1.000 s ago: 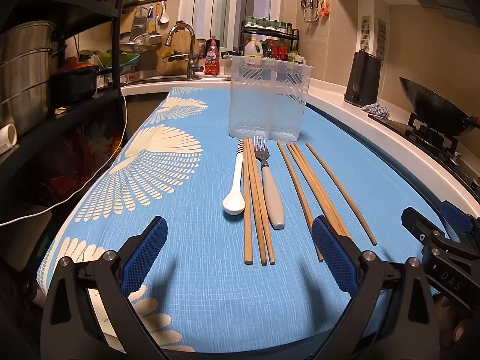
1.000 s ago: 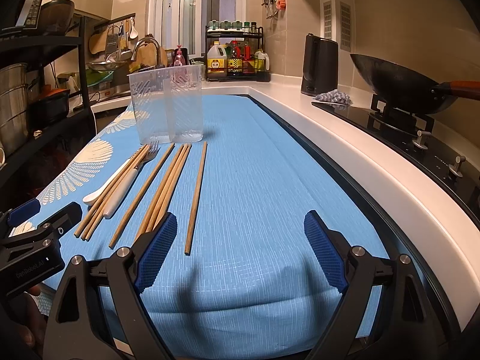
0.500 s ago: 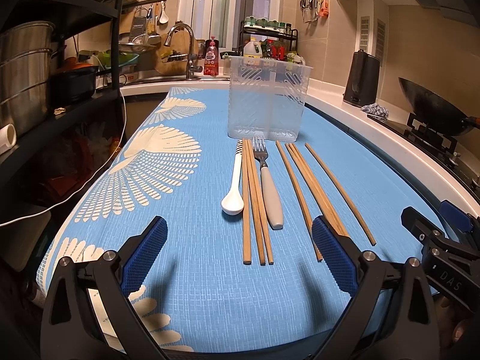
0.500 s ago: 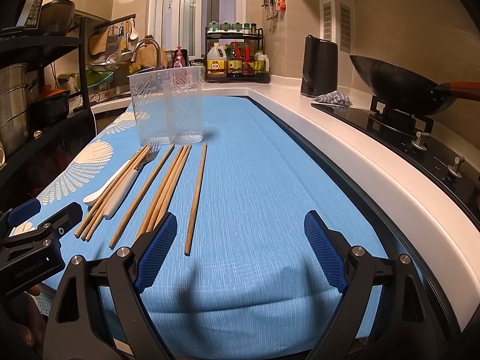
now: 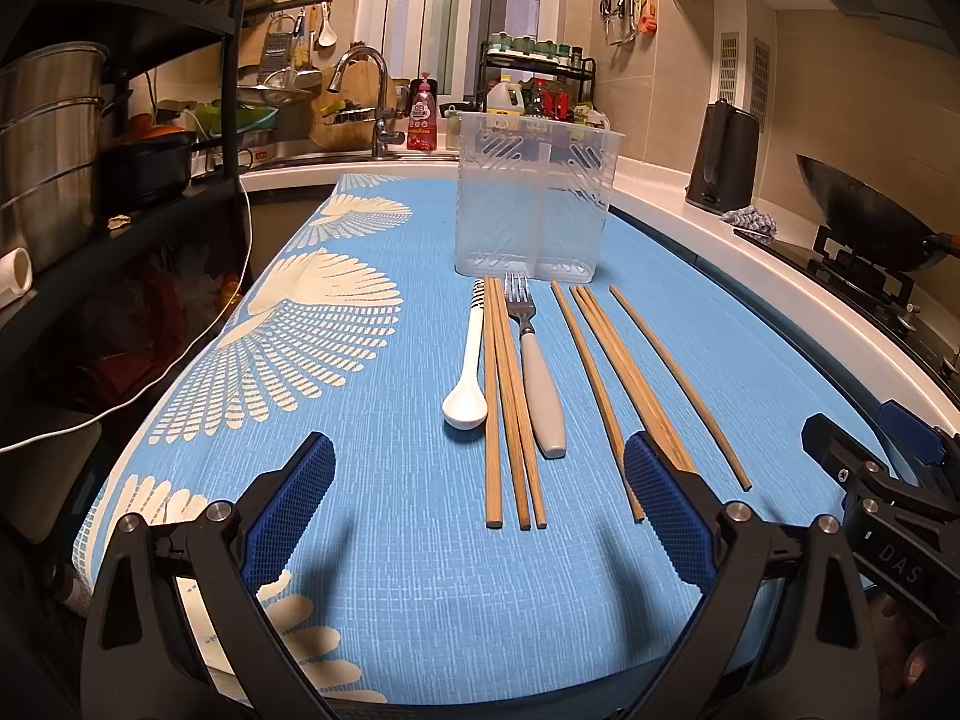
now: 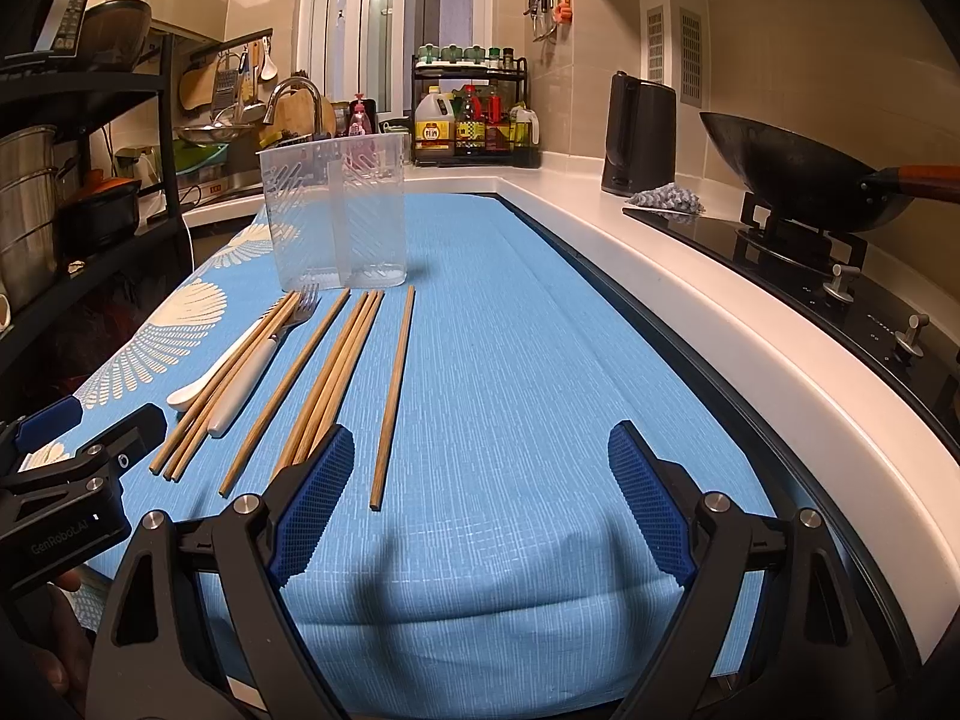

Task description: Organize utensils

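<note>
Chopsticks (image 5: 514,402), a white spoon (image 5: 467,387) and a fork (image 5: 536,372) lie side by side on the blue mat (image 5: 420,600). Just behind them, at the far end, stands a clear holder (image 5: 534,204) with two parts. Near us, the left gripper (image 5: 480,516) and right gripper (image 6: 480,504) are both spread wide, holding nothing.

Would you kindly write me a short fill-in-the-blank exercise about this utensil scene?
1. The white ceramic spoon lies with its bowl pointing ___ the clear plastic two-compartment holder.
2. The grey-handled metal fork lies between chopsticks on the ___ patterned mat.
3. The left gripper and right gripper hold ___.

Answers: away from; blue; nothing
</note>
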### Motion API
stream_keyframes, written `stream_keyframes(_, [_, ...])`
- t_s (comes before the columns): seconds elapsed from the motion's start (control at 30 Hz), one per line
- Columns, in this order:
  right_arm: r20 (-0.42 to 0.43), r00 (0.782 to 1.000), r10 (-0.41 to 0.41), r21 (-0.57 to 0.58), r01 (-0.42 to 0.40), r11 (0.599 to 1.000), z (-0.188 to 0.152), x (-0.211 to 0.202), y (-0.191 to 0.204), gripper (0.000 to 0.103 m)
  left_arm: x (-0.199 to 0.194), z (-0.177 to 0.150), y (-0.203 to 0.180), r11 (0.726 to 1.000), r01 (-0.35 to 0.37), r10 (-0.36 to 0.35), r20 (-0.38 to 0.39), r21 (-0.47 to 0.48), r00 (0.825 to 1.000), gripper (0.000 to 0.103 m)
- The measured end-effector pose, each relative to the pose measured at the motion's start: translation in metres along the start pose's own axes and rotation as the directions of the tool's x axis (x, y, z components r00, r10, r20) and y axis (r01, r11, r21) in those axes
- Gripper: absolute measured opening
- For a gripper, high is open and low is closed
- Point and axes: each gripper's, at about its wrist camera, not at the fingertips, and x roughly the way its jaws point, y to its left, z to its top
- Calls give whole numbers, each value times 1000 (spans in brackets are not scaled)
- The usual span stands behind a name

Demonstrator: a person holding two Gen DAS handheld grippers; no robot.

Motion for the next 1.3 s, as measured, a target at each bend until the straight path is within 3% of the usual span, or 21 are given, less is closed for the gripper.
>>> stream_keyframes(0.17, [2, 1000, 3, -4, -3, 1000, 0, 0, 1, 83, 0, 0, -1, 1000, 4, -4, -5, 1, 1000, 94])
stream_keyframes(0.3, [5, 1000, 14, -1, -14, 1000, -2, 6, 3, 67, -1, -1, -2, 1000, 7, -7, -8, -2, 1000, 93])
stream_keyframes(0.4, [-14, 999, 41, 1, -41, 999, -3, 17, 6, 58, 0, -2, 1, 1000, 2, -2, -8, -6, 1000, 85])
stream_keyframes(0.67, [-83, 986, 143, 10, -143, 990, -9, 48, 18, 55, 13, 8, 11, 998, -17, 16, -15, -60, 1000, 50])
stream_keyframes(0.77, [-91, 986, 140, -18, -142, 990, -14, 53, 24, 51, 21, 18, 14, 996, -1, 1, 3, -93, 1000, 40])
stream_keyframes(0.8, [-89, 987, 136, -33, -139, 990, -15, 53, 25, 49, 25, 21, 16, 994, 8, -7, 6, -110, 1000, 32])
stream_keyframes(1.0, [-82, 985, 148, -31, -151, 988, -15, 52, 19, 17, 57, 23, 20, 980, 9, -27, -86, -199, 996, 24])
stream_keyframes(1.07, [-84, 985, 153, -31, -156, 987, -15, 52, 17, 12, 64, 19, 15, 983, -6, -17, -128, -183, 992, 24])
stream_keyframes(1.17, [-84, 984, 159, -34, -162, 986, -15, 51, 16, 7, 66, 17, 11, 985, -13, -9, -130, -170, 992, 23])
stream_keyframes(1.3, [-80, 985, 151, -40, -155, 987, -16, 50, 17, 7, 66, 15, 9, 987, -14, -6, -125, -160, 992, 14])
